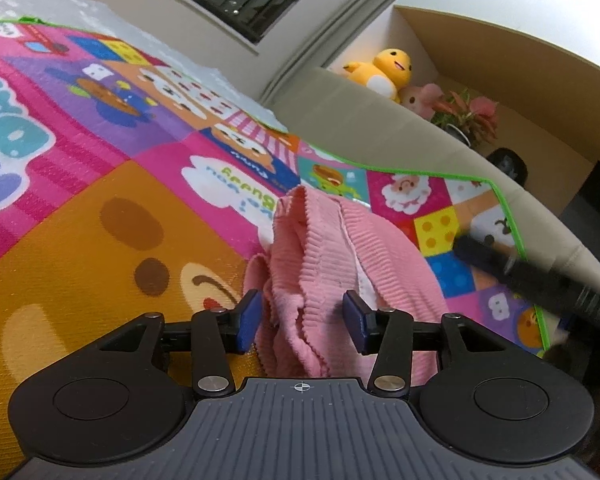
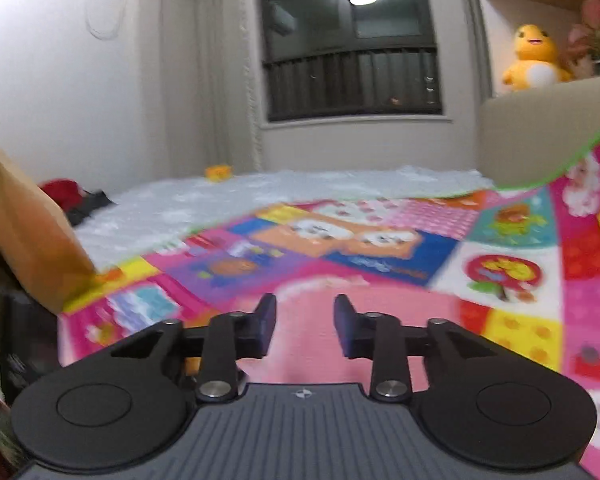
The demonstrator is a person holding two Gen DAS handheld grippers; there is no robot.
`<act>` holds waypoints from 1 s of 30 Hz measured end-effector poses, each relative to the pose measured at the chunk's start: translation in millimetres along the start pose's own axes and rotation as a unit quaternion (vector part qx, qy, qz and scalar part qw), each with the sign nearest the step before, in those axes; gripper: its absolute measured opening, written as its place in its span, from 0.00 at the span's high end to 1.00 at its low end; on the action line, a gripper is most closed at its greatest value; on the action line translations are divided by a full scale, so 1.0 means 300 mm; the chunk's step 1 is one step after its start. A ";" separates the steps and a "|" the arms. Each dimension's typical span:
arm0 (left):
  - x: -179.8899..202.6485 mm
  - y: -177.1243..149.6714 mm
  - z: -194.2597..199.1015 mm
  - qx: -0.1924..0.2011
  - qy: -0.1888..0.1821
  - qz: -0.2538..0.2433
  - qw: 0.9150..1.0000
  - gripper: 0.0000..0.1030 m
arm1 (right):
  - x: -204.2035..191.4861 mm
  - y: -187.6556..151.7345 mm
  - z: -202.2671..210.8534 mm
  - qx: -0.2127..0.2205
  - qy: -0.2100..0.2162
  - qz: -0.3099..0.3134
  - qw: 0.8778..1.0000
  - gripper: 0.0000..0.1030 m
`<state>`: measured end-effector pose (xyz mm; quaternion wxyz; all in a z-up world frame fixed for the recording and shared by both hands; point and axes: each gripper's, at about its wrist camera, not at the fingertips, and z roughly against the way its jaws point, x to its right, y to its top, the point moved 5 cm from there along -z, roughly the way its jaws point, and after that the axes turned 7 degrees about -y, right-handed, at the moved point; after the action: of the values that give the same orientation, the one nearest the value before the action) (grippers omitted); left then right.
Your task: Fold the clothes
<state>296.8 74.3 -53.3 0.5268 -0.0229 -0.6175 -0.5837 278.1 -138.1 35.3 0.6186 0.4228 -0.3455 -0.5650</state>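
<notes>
A pink ribbed garment [image 1: 324,264] lies bunched in folds on the colourful cartoon play mat [image 1: 100,208]. My left gripper [image 1: 302,322] is open, its blue-padded fingers [image 1: 249,320] standing on either side of the garment's near folds without pinching them. A dark blurred bar, probably the other gripper, crosses the right edge of the left wrist view. In the right wrist view my right gripper [image 2: 305,326] is open with nothing between its fingers, hovering over the flat pink cloth [image 2: 312,340] on the mat [image 2: 380,248]. That view is motion-blurred.
A beige upholstered edge [image 1: 400,136] borders the mat, with a yellow plush duck [image 1: 384,70], a pink plush and a potted plant [image 1: 466,114] on a shelf behind. A white textured cover [image 2: 260,192], a window [image 2: 352,40], red and dark clothes [image 2: 76,196] and a tan cardboard piece [image 2: 24,220] lie beyond.
</notes>
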 end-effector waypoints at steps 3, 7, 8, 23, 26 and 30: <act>-0.009 0.003 -0.004 -0.004 0.005 0.008 1.000 0.47 | -0.007 -0.146 -0.097 -0.094 -0.010 0.025 0.995 0.57; -0.021 0.021 -0.008 -0.024 0.011 0.022 0.999 0.43 | 0.011 -0.129 -0.077 -0.086 0.000 0.011 0.996 0.47; -0.014 0.032 -0.002 -0.029 0.012 0.011 0.999 0.38 | 0.029 -0.105 -0.054 -0.085 0.013 -0.007 0.996 0.41; 0.059 0.262 -0.295 -0.121 0.001 -0.148 0.982 0.02 | 0.342 -0.270 -0.001 -0.177 0.116 -0.332 0.919 0.07; -0.030 0.250 -0.364 -0.138 0.006 -0.109 0.984 0.02 | 0.329 -0.242 -0.067 -0.183 0.139 -0.321 0.919 0.29; -0.074 0.209 -0.347 -0.135 -0.032 -0.056 0.989 0.02 | 0.383 -0.189 -0.174 -0.192 0.116 -0.277 0.934 0.44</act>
<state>411.8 29.6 -49.2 0.4652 -0.0785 -0.5498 -0.6893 316.3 -245.3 -43.5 0.5429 0.4378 -0.0257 -0.7162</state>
